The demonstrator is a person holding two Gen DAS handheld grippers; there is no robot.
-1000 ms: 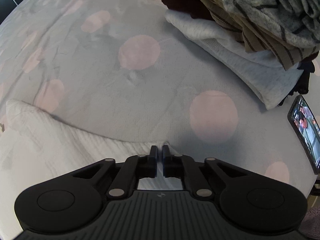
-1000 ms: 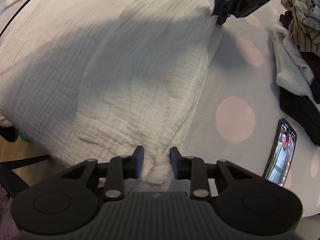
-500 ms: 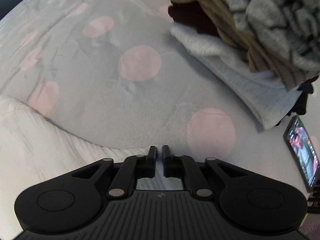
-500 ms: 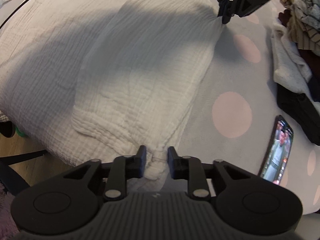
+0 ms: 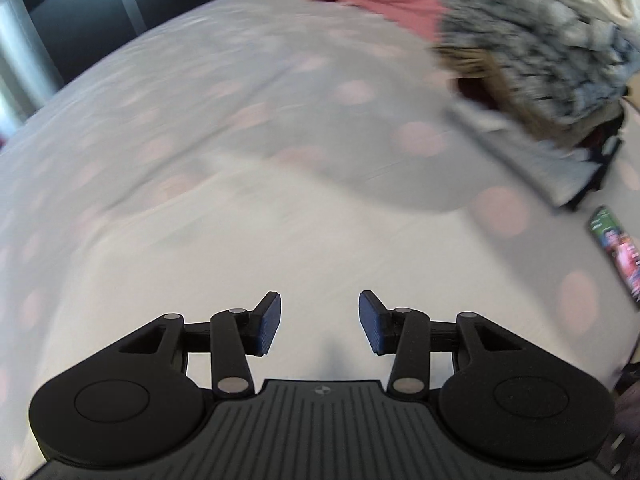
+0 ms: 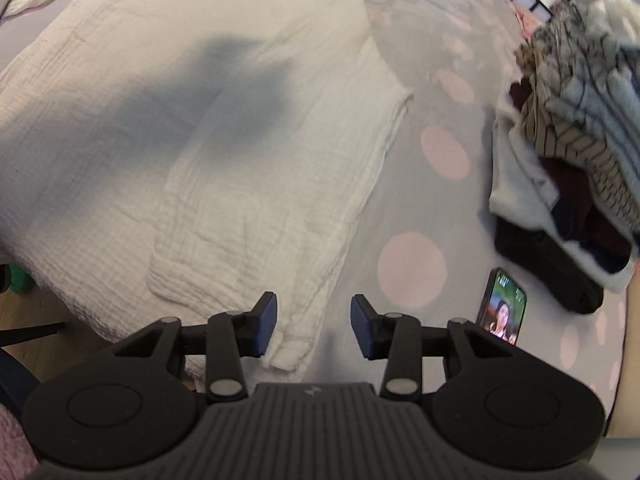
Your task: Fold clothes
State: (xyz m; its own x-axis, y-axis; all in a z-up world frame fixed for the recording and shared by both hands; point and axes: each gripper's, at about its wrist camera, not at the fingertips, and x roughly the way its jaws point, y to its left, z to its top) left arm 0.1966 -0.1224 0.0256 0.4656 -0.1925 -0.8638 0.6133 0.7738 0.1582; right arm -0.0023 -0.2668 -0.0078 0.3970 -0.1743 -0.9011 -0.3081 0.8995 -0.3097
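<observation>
Right wrist view only: the white crinkled garment showed its weave, its long folded sleeve running from your right gripper away toward the upper centre, cuff lying between the parted jaws. In the blurred left view, your left gripper stood equally wide apart, empty, above pale cloth. A phone lay right of the right gripper.

Motion blur smears the heap of mixed grey and striped clothes; the upright lit phone is cut by the frame edge.
</observation>
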